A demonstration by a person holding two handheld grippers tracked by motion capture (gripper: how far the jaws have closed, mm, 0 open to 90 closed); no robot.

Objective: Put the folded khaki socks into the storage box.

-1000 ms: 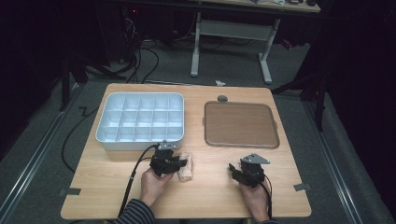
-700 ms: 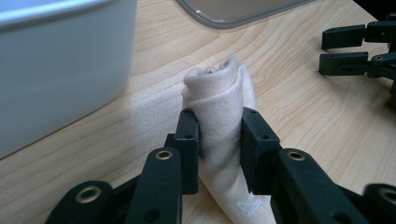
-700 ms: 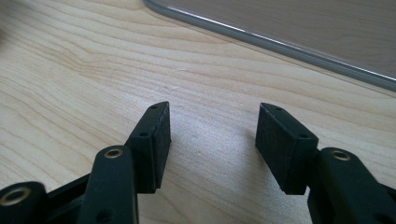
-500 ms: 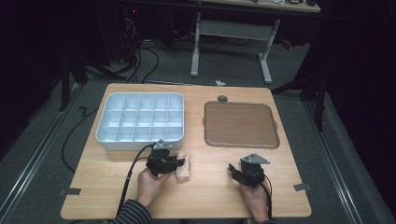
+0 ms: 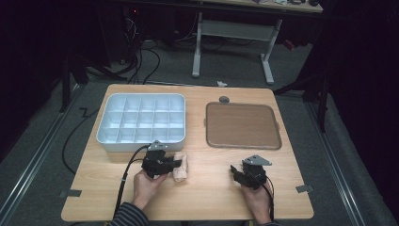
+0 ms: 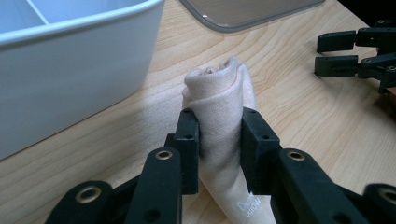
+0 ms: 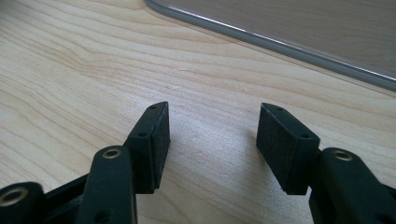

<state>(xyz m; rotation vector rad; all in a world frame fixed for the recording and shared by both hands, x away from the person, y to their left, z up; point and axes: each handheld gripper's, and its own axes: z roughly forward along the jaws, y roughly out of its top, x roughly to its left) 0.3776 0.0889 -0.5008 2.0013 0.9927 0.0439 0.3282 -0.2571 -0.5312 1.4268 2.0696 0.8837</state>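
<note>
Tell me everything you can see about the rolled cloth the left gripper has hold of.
The rolled cloth is a pale cream, soft-looking fabric, rolled or folded into a thick bundle with its layered end showing at the top. A small grey printed mark sits near its lower edge. It lies on the wooden table, just in front of the white compartment tray and apart from it. The left gripper pinches it across the middle, one black pad pressed against each side. Nothing else touches it.

The right gripper (image 7: 212, 140) held its jaws apart over bare wooden table (image 7: 70, 60), nothing between them. Across the upper right ran what looked like a brown tray's (image 7: 327, 28) grey rim.
</note>
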